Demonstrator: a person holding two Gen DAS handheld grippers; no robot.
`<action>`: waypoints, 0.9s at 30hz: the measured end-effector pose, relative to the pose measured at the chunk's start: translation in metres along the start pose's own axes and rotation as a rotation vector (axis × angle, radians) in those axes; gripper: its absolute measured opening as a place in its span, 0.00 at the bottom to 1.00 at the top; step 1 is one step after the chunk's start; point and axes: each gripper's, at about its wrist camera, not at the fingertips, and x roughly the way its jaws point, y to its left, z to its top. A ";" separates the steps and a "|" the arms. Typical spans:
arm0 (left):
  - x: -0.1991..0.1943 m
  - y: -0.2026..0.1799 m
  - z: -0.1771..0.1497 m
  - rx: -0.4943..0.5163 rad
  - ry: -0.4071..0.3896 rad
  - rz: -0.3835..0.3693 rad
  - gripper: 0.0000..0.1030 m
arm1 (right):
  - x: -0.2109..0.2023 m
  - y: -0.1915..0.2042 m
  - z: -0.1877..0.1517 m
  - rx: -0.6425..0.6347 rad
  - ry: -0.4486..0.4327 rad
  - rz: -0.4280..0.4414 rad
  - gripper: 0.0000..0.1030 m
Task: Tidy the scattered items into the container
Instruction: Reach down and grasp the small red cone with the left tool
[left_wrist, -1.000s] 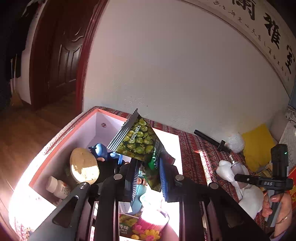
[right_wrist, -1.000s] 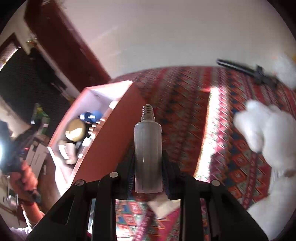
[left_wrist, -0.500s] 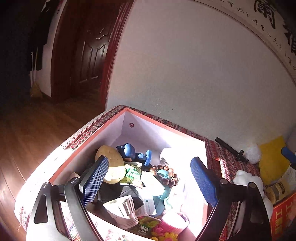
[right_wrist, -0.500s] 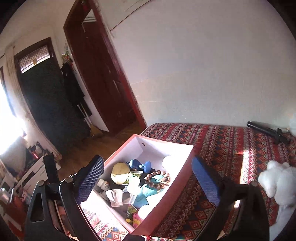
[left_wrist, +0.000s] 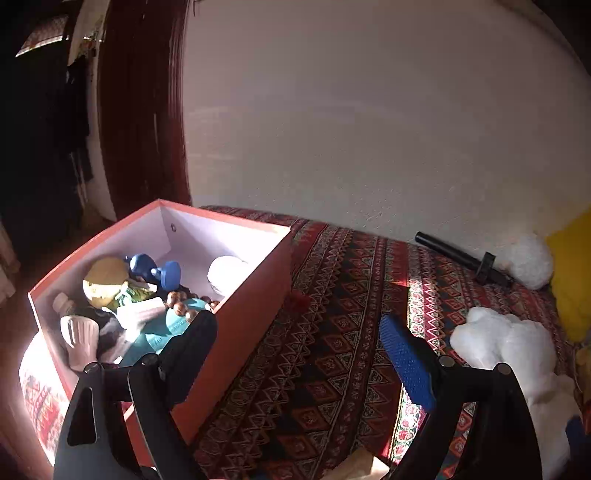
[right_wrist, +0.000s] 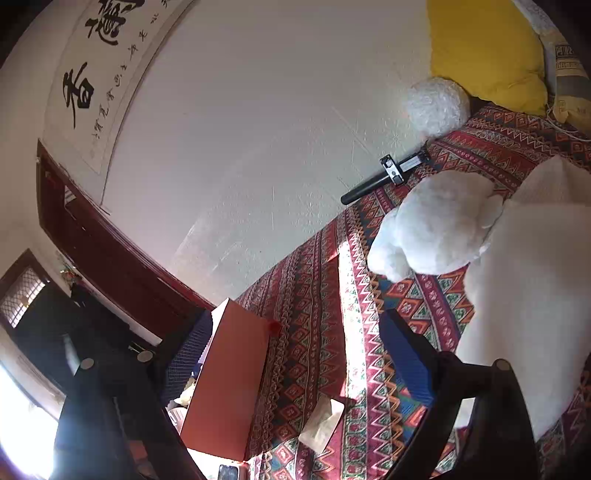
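Both your left gripper (left_wrist: 295, 354) and right gripper (right_wrist: 295, 354) gape wide and empty beside the filled box (left_wrist: 236, 317); next, probably reach for the paper scrap (right_wrist: 322, 421).

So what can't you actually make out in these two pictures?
- Box contents, left view: the lower layers are buried under the top items, and the left finger covers the near corner.
- Box inside, right view: only its outer wall shows.
- White plush, left view: cut off by the edge.
- Scroll small writing, right view: too small to read.
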 end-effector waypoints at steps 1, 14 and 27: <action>0.027 -0.013 0.000 -0.047 0.065 0.057 0.88 | -0.004 -0.006 0.005 -0.014 -0.028 -0.031 0.89; 0.230 -0.035 0.013 -0.347 0.388 0.546 0.88 | 0.008 -0.057 0.026 0.080 0.031 0.024 0.89; 0.219 -0.063 -0.003 -0.227 0.393 0.293 0.00 | 0.019 -0.060 0.018 0.043 0.093 0.044 0.85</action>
